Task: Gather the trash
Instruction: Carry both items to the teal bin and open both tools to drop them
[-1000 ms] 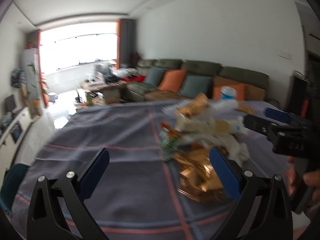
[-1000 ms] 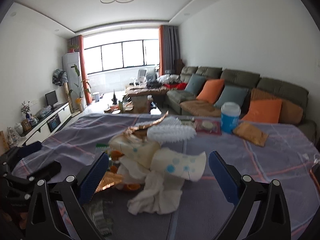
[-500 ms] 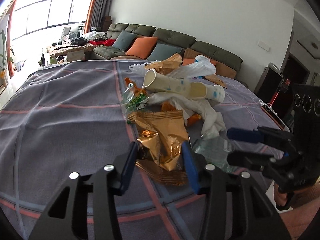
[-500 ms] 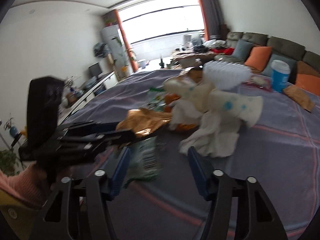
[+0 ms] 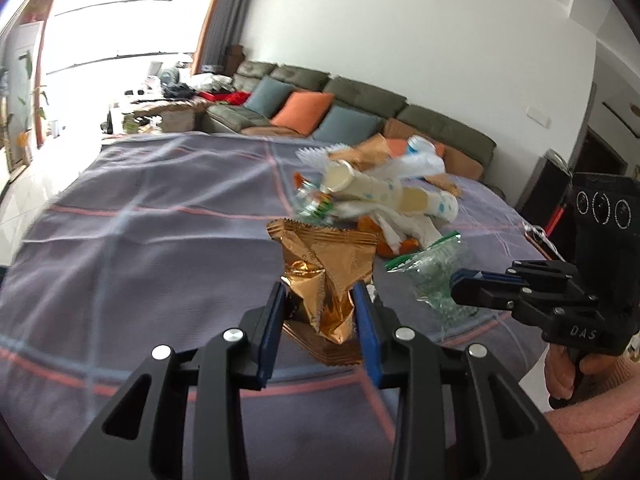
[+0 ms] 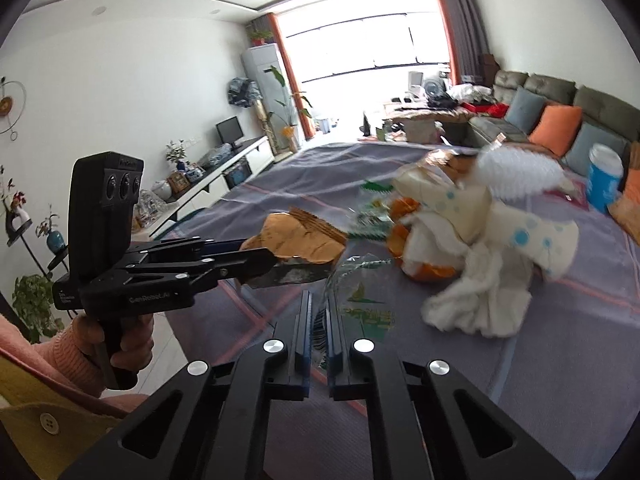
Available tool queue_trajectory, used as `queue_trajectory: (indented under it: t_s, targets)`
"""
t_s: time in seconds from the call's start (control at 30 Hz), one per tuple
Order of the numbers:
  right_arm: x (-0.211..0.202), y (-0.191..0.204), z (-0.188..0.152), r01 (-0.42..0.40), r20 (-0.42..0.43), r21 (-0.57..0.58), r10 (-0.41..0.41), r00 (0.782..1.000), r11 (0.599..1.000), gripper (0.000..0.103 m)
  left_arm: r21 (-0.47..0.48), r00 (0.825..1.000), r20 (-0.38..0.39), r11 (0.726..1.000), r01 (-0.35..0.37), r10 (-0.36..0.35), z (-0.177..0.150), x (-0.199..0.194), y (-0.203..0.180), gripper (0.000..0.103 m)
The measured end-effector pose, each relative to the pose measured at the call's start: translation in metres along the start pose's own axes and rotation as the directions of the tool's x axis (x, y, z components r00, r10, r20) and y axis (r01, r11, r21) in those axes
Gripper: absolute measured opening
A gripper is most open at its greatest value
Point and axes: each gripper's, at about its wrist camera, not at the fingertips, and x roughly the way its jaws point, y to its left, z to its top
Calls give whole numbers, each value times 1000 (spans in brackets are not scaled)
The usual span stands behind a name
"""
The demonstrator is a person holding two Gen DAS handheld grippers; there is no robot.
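Observation:
My left gripper (image 5: 318,300) is shut on a crumpled gold foil wrapper (image 5: 326,276) and holds it just above the purple checked tablecloth (image 5: 152,216). The wrapper also shows in the right wrist view (image 6: 296,240). My right gripper (image 6: 318,312) is shut on a clear plastic bag with green print (image 6: 362,292), which shows in the left wrist view too (image 5: 434,276). Behind lies a trash pile: spotted paper cups (image 5: 384,196), white tissue (image 6: 476,288), orange peel (image 6: 428,270) and a white ruffled liner (image 6: 516,168).
A blue and white tub (image 6: 604,176) and a tan packet (image 6: 626,210) stand at the table's far right. A green sofa with orange and blue cushions (image 5: 320,104) runs behind the table. A TV cabinet (image 6: 208,184) lines the left wall.
Both grippers went from wide open to shut. The left one closed on the gold wrapper and lifted it; the right one swung left and closed on the clear bag.

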Motion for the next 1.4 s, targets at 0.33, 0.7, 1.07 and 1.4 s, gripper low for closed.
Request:
queue_trajectory:
  t_s: [0.33, 0.7, 1.07, 1.4]
  targets:
    - [50, 56, 49, -173, -18, -97, 172, 985, 980, 6, -97, 971, 98, 973, -211, 220, 0, -69, 62, 35]
    - [141, 128, 100, -389, -123, -180, 372, 920, 903, 6, -244, 872, 101, 862, -445, 479, -10, -131, 152, 35]
    - [222, 182, 131, -507, -226, -143, 470, 853, 850, 6, -332, 801, 5, 757, -563, 598, -26, -149, 231, 35]
    - [297, 222, 129, -482, -381, -91, 417, 825, 871, 6, -377, 798, -106, 719, -584, 593, -45, -126, 277, 36]
